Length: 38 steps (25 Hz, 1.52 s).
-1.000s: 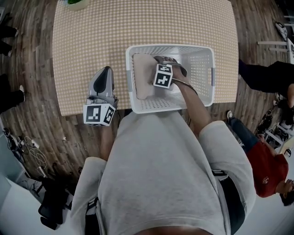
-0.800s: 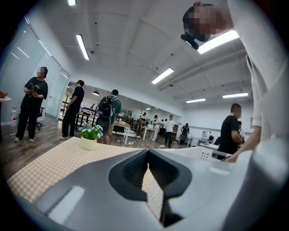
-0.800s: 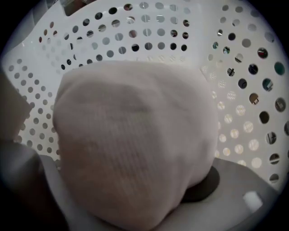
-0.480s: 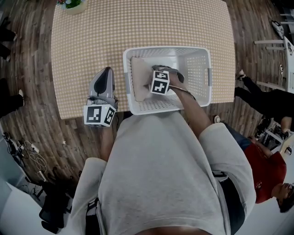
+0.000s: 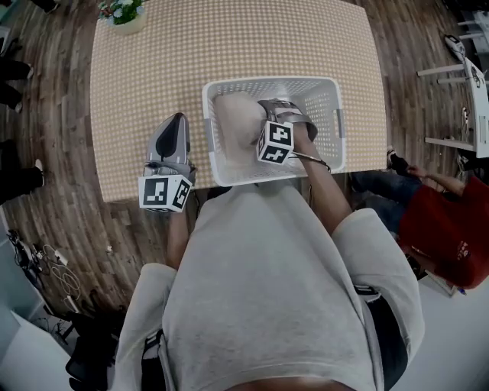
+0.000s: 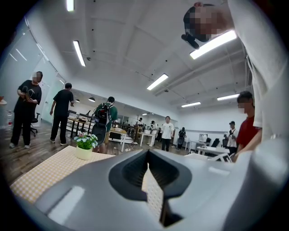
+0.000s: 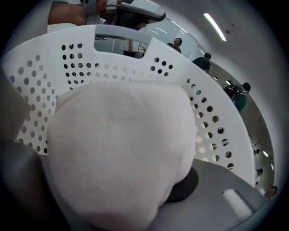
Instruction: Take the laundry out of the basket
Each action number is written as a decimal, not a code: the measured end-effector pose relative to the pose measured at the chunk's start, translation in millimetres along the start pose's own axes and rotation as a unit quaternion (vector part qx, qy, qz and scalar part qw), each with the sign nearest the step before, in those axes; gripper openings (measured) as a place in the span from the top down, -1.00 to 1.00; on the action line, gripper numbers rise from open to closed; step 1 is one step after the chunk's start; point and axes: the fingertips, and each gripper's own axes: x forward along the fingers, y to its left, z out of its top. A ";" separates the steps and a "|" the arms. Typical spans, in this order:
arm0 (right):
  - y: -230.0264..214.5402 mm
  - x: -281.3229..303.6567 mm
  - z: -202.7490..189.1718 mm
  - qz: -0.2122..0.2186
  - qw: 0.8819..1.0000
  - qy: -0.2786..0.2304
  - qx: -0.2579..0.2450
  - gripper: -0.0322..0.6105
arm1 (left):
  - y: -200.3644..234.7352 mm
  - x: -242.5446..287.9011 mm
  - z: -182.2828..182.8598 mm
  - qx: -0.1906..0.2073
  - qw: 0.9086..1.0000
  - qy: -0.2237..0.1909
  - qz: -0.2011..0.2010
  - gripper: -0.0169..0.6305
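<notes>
Laundry [image 5: 235, 121] raised inside basket [image 5: 269, 81], right tongs [image 5: 260, 114] just closing, clenched around it, left tongs [image 5: 176, 121] clenched empty

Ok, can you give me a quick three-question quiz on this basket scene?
1. True or false: the pale beige cloth lies flat on the checked table, outside the white perforated plastic basket.
2. Which gripper grips the cloth? A) left gripper B) right gripper C) both
3. Fill in: at the table's far left corner stands a small potted ___.
Key: 1 false, it is inside the basket. 2 B; its jaws have just been closing, with the cloth between them. 3 plant.
</notes>
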 end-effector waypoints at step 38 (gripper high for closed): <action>-69.0 -249.0 14.3 -0.065 0.703 -0.532 0.468 0.34 | -98.4 -55.2 16.4 0.050 0.998 -0.021 0.018 0.91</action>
